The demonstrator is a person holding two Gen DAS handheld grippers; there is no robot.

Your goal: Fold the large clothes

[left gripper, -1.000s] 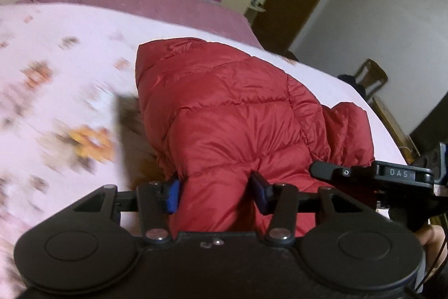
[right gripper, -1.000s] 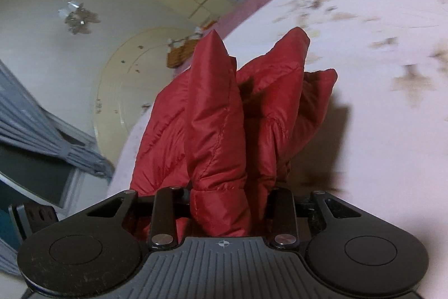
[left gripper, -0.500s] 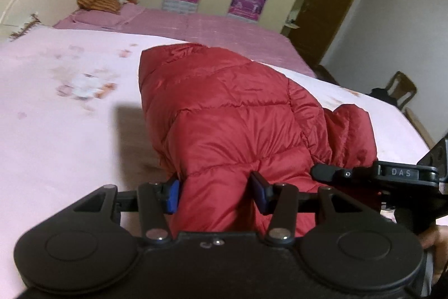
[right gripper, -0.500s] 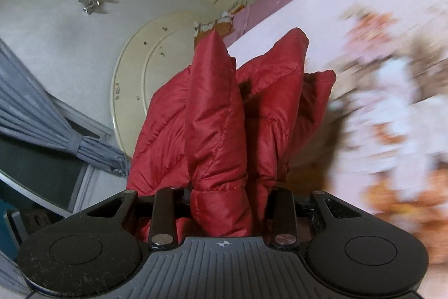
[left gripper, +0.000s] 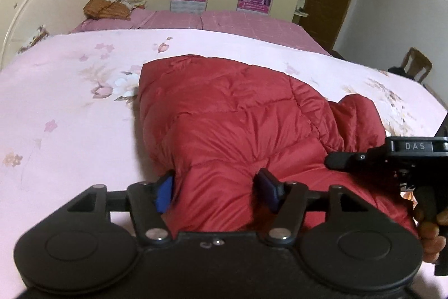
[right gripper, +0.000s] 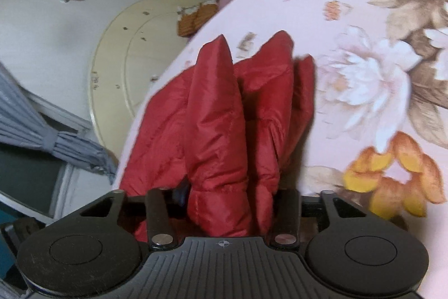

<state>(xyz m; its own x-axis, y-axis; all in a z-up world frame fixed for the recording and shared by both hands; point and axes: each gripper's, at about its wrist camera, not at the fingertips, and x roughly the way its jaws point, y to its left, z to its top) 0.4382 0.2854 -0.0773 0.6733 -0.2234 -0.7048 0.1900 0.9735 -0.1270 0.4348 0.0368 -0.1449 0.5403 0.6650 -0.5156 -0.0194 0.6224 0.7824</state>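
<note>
I have the left gripper [left gripper: 217, 191] and right gripper [right gripper: 231, 203] each pinching the near hem of the red quilted puffer jacket [left gripper: 238, 114], whose long axis runs away from both across the pink floral bedspread [left gripper: 70, 108].

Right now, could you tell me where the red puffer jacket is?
The red puffer jacket lies bunched on the pink floral bedspread, centre of the left wrist view, its near edge clamped in the left gripper and the right gripper.

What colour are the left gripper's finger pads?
Blue pads, gripping the red quilted jacket; clearest in left wrist view.
</note>
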